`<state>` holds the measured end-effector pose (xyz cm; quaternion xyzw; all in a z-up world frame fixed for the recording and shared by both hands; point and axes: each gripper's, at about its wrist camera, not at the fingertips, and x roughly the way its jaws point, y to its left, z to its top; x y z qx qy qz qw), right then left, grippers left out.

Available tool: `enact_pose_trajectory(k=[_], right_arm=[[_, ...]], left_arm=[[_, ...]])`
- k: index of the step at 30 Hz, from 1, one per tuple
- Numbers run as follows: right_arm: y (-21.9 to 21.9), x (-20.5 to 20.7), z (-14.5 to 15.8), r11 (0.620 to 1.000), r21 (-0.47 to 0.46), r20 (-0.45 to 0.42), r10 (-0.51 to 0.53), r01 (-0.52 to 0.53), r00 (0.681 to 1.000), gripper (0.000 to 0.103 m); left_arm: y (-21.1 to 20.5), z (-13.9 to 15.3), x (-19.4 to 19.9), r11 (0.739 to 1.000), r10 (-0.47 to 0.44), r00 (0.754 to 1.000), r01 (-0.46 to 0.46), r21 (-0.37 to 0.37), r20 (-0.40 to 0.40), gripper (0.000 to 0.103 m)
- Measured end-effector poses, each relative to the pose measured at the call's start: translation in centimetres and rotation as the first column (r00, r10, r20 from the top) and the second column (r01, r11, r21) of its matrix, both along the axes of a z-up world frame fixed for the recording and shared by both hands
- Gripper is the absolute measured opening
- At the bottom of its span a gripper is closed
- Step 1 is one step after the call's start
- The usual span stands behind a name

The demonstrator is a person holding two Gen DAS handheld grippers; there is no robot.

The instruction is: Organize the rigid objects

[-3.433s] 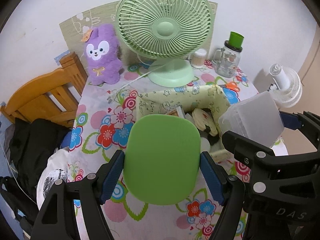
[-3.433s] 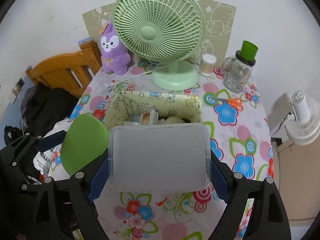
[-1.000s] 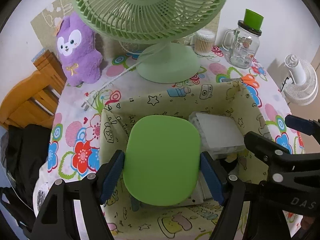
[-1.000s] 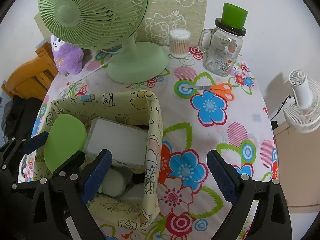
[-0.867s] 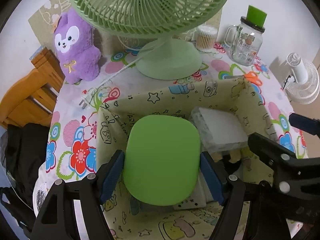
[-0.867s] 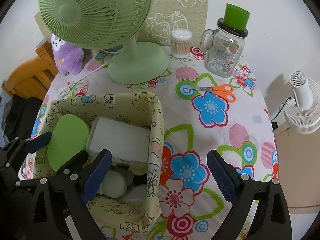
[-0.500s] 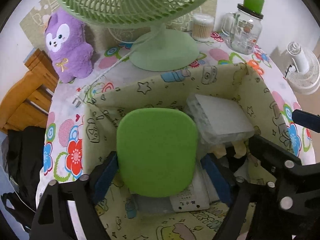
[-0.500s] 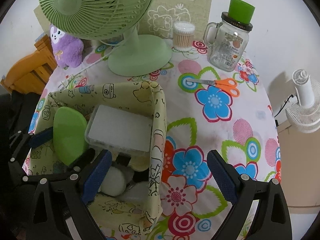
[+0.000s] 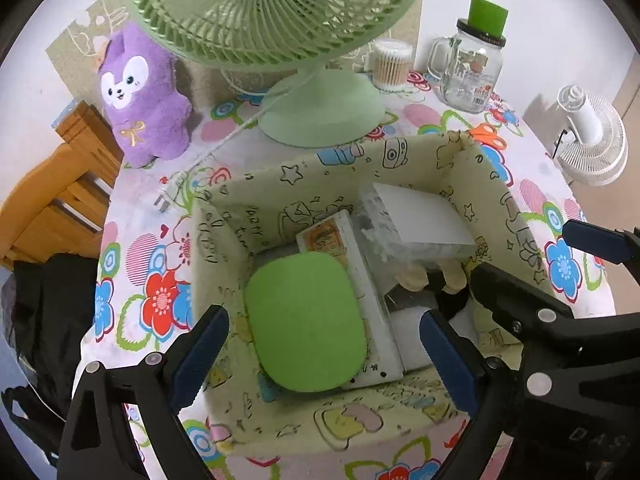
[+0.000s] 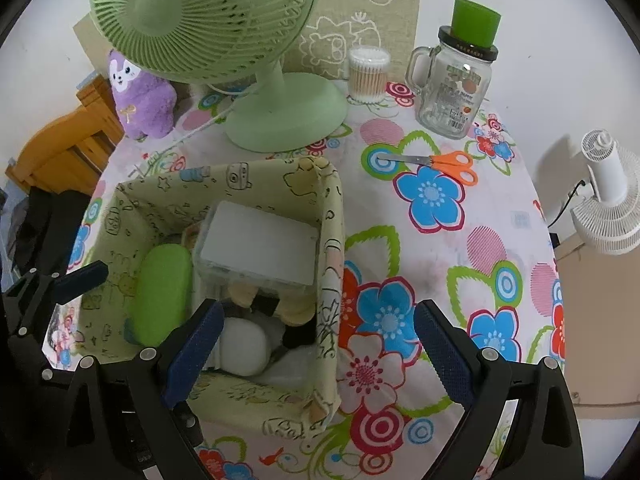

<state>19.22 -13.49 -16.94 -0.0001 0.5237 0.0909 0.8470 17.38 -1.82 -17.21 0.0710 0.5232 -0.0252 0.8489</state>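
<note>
A green rounded case (image 9: 306, 320) lies flat inside the yellow fabric basket (image 9: 328, 160), on top of a white box. My left gripper (image 9: 323, 316) hangs just above it; its jaws are opening and the blue pads stand clear of the case on both sides. A clear plastic box (image 10: 256, 240) rests in the basket's right half, beside the green case (image 10: 162, 292). My right gripper (image 10: 318, 312) hovers open over the right wall of the basket (image 10: 224, 176), with nothing held between its fingers.
Behind the basket stands a green desk fan (image 10: 280, 120), a purple plush toy (image 9: 144, 96) to its left. A glass mug jar (image 10: 456, 80), a cotton swab tub (image 10: 368, 74) and orange scissors (image 10: 452, 164) sit on the flowered tablecloth at the right. A wooden chair (image 9: 52, 200) is at the left edge.
The left jaws have spread and let go of the green case, which now lies lower in the basket. The right gripper stays open and still.
</note>
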Motion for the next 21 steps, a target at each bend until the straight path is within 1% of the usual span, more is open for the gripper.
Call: enact_pose_trajectory(k=[21], right_arm=[[1.8, -3.8, 3.1, 1.0, 0.02, 0.049, -0.022, 0.021, 0.999, 0.097]], left_arm=[[2.2, 3.4, -4.0, 1.0, -0.018, 0.999, 0.018, -0.017, 0.042, 0.099]])
